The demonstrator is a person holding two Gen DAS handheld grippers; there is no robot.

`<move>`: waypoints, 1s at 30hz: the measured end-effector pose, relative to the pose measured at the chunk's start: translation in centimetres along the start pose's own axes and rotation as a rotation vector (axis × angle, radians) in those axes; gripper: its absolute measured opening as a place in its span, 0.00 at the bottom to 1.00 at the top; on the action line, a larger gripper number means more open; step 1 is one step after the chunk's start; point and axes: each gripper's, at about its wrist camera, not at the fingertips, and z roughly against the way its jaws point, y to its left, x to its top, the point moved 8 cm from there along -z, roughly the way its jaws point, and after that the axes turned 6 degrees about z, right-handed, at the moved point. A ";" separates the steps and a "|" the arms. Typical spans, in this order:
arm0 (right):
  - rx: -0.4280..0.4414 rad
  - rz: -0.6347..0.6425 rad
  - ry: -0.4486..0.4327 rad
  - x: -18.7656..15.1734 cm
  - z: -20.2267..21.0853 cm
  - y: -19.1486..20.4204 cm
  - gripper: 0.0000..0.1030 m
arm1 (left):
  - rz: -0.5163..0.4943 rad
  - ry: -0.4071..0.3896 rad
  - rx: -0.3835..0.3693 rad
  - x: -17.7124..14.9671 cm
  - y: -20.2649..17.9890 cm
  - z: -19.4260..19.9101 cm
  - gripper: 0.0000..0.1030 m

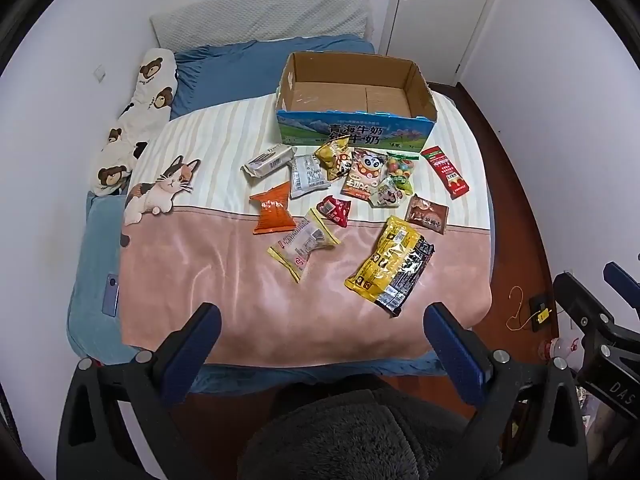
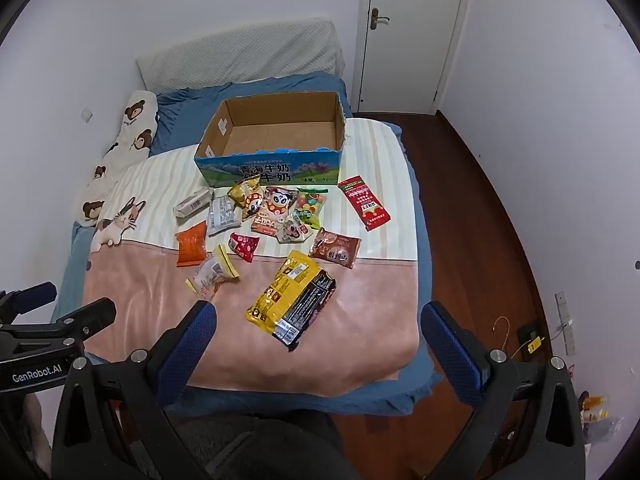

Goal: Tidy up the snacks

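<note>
Several snack packets lie on the blanket in front of an empty open cardboard box (image 1: 420, 92) (image 2: 340, 128). Nearest is a large yellow and black bag (image 1: 388, 264) (image 2: 288, 296). Others include an orange packet (image 1: 274, 210) (image 2: 191, 244), a clear yellow-edged packet (image 1: 304, 242) (image 2: 212, 272), a brown packet (image 1: 427, 215) (image 2: 336, 249) and a long red packet (image 1: 446, 172) (image 2: 364, 202). My left gripper (image 1: 324, 324) is open and empty above the bed's near edge. My right gripper (image 2: 318, 320) is open and empty, near the yellow bag.
The blanket (image 1: 240, 280) covers a bed with blue sheets, a bear-print pillow (image 1: 136, 120) and a phone (image 1: 112, 294) at the left. A wooden floor (image 2: 480, 240) and a door (image 2: 408, 32) lie to the right. Walls enclose the bed at left and back.
</note>
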 end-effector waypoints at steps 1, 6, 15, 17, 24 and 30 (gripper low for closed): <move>0.001 -0.001 0.000 -0.1 0.0 -0.1 1.00 | 0.000 0.000 -0.002 0.0 0.1 0.0 1.00; 0.001 0.004 -0.001 -0.2 0.1 0.1 1.00 | -0.003 0.003 -0.004 -0.2 -0.1 0.0 1.00; 0.004 0.003 0.001 -0.1 -0.1 0.4 1.00 | 0.001 -0.007 -0.005 0.2 0.3 0.2 1.00; 0.006 0.000 0.002 -0.2 -0.1 0.4 1.00 | 0.002 -0.007 -0.005 0.2 0.3 0.2 1.00; 0.008 0.002 0.011 0.0 -0.1 0.8 1.00 | 0.002 -0.006 -0.006 0.1 0.3 0.2 1.00; 0.007 0.003 0.013 0.1 -0.3 1.1 1.00 | 0.001 -0.007 -0.007 0.1 0.2 0.1 1.00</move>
